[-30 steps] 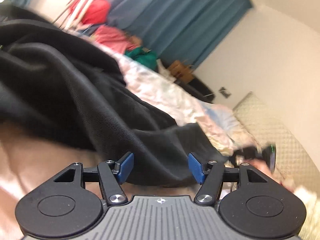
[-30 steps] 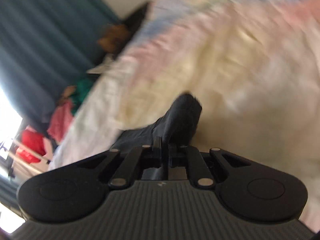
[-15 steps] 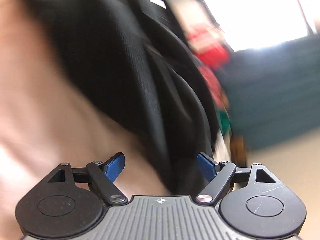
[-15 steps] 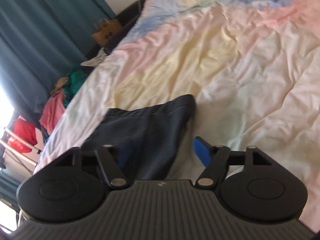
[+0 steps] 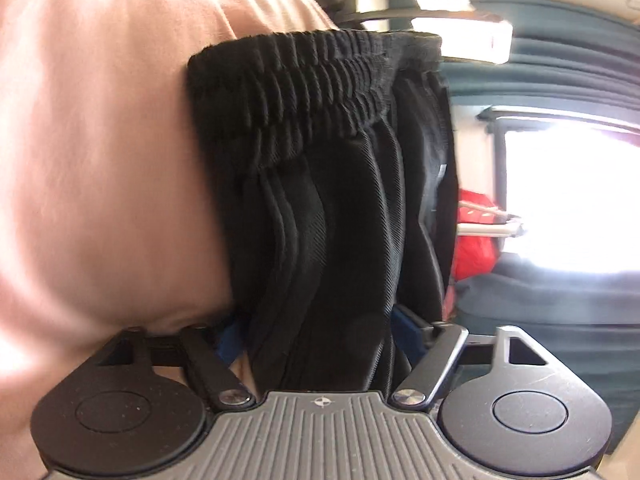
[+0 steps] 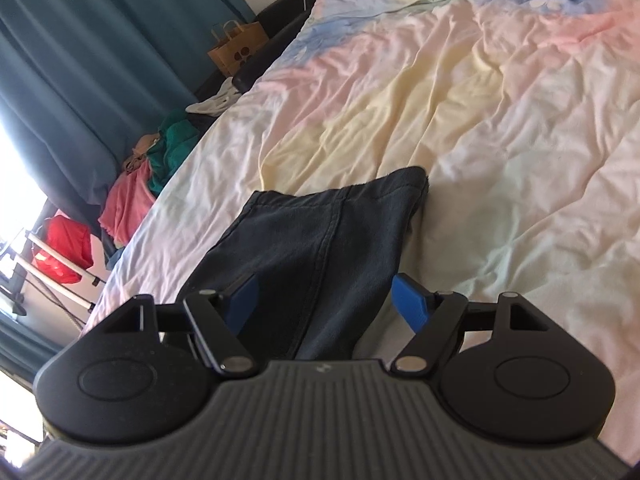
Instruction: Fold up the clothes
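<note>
Black trousers with an elastic waistband [image 5: 320,184] fill the middle of the left wrist view, lying on a pink sheet [image 5: 100,160]. My left gripper [image 5: 324,336] is open, and the black cloth bunches between its blue pads, which are partly hidden. In the right wrist view the dark trouser leg [image 6: 320,240] lies flat on the pastel bedsheet [image 6: 480,100]. My right gripper [image 6: 326,300] is open just above the leg, its blue pads on either side of the cloth, holding nothing.
Teal curtains [image 6: 80,60] hang beside the bed. A paper bag [image 6: 236,46], a pile of green and pink clothes [image 6: 156,168] and a red item on a drying rack [image 6: 60,248] stand along the bed's far edge. A bright window [image 5: 568,196] shows right.
My right gripper has opened and let go of the trouser leg, which now lies flat. My left gripper has swung round and moved up to the waistband end, with cloth now between its pads.
</note>
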The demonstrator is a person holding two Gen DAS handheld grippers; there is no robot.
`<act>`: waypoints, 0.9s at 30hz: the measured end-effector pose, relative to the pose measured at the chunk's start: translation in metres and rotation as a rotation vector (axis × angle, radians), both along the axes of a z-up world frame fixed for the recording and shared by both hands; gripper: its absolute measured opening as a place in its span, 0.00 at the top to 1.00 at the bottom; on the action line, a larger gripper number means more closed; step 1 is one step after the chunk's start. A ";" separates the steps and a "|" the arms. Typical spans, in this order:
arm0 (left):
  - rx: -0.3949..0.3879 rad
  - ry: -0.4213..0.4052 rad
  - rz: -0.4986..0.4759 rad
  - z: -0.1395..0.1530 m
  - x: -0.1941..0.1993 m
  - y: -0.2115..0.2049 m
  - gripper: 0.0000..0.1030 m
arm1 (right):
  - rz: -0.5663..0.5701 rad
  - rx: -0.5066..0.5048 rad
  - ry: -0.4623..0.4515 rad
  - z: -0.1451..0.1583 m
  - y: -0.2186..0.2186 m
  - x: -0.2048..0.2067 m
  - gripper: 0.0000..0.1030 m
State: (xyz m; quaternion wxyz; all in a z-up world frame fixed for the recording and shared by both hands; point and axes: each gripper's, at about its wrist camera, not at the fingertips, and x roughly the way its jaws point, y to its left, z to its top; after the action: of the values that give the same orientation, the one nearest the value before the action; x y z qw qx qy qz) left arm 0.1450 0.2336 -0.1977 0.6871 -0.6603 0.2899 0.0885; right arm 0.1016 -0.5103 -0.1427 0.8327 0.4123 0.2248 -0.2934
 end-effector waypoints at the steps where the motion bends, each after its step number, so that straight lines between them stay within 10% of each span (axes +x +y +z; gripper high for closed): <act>1: 0.007 0.032 -0.016 -0.001 -0.003 0.005 0.51 | 0.002 -0.001 0.002 -0.001 0.001 0.000 0.26; 8: 0.214 0.034 -0.058 0.030 -0.010 -0.008 0.86 | 0.048 -0.059 0.022 -0.003 0.015 0.006 0.26; 17: 0.368 -0.094 0.000 0.128 -0.061 0.010 0.89 | 0.105 -0.113 0.040 -0.003 0.027 0.016 0.26; 27: 0.550 0.139 -0.213 0.118 -0.065 0.059 0.85 | 0.139 -0.094 0.068 -0.006 0.027 0.021 0.26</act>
State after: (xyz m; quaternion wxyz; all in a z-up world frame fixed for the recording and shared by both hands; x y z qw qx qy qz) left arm 0.0800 0.2928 -0.0793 0.8241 -0.4078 0.3690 0.1359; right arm 0.1230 -0.4830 -0.1483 0.8614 0.3460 0.2671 -0.2587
